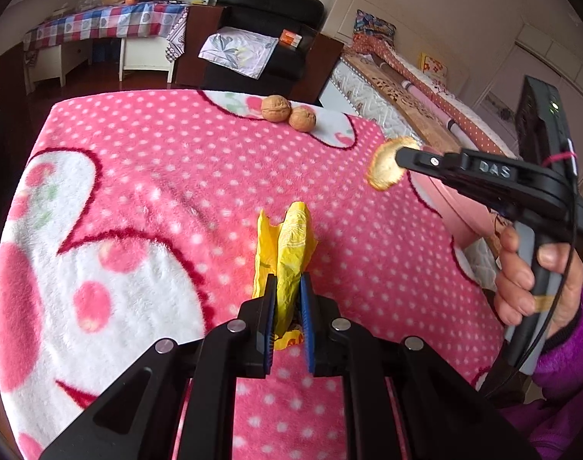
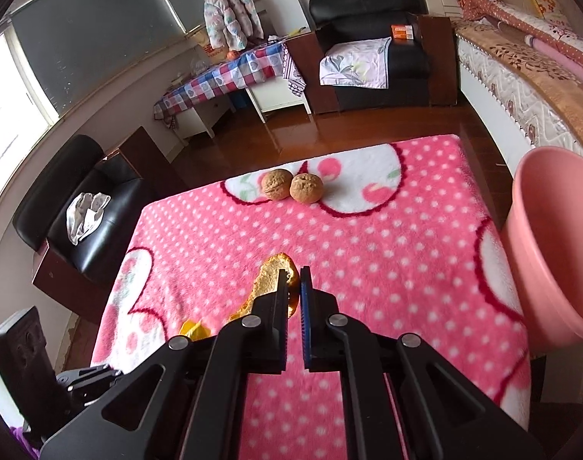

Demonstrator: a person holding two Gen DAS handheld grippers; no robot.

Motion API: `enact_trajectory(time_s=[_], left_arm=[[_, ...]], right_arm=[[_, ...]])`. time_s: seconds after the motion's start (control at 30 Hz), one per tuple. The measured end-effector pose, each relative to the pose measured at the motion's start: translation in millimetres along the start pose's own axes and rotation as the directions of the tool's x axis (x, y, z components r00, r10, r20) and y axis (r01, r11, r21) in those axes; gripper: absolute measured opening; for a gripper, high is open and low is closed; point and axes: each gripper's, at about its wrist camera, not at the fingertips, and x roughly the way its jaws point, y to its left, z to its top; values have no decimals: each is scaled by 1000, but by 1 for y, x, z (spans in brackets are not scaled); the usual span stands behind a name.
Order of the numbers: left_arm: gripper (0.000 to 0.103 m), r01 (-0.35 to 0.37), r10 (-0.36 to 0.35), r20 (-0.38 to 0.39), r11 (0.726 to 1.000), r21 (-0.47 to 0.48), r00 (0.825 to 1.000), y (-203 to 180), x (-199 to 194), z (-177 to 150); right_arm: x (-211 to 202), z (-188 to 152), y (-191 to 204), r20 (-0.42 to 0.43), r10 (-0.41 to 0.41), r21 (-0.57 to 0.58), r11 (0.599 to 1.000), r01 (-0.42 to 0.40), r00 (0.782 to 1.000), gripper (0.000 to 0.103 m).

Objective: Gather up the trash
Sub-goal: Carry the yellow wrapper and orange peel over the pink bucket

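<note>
The right gripper [image 2: 293, 281] pinches a peel [image 2: 270, 268] above the counter [image 2: 387, 253] — likely headed for the pink bin [image 2: 552, 253]. The left gripper [image 1: 287, 295] grips a yellow wrapper [image 1: 291, 237] — more trash.

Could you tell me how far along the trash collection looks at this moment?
Nothing shows inside the pink bin yet. In hand: the left tool grips a yellow wrapper, and the right tool holds an orange peel lifted. Both still need dropping in; two walnuts remain on the blanket.
</note>
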Motion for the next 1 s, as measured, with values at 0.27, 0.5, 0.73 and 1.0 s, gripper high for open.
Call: enact_trajectory(time_s=[0.27,0.5,0.73,1.0], left_arm=[[10,-19,20,29,999,-36,999,-9,-3,4],[10,-40,41,53,999,-30,998,-30,-2,16],[10,-53,53,71,999,-3,996,-62,4,29],[10,-57,52,89,997,50,995,-110,18,49]], right_arm=[[-22,-10,3,16,6,-42,999,-6,1000,6],[-42,-13,-18,53,3,-20,1000,-2,999,6],[-64,-12,-57,94,-21,40,999,17,995,6],[-88,-9,-102,151,-60,113,993,44,987,6]])
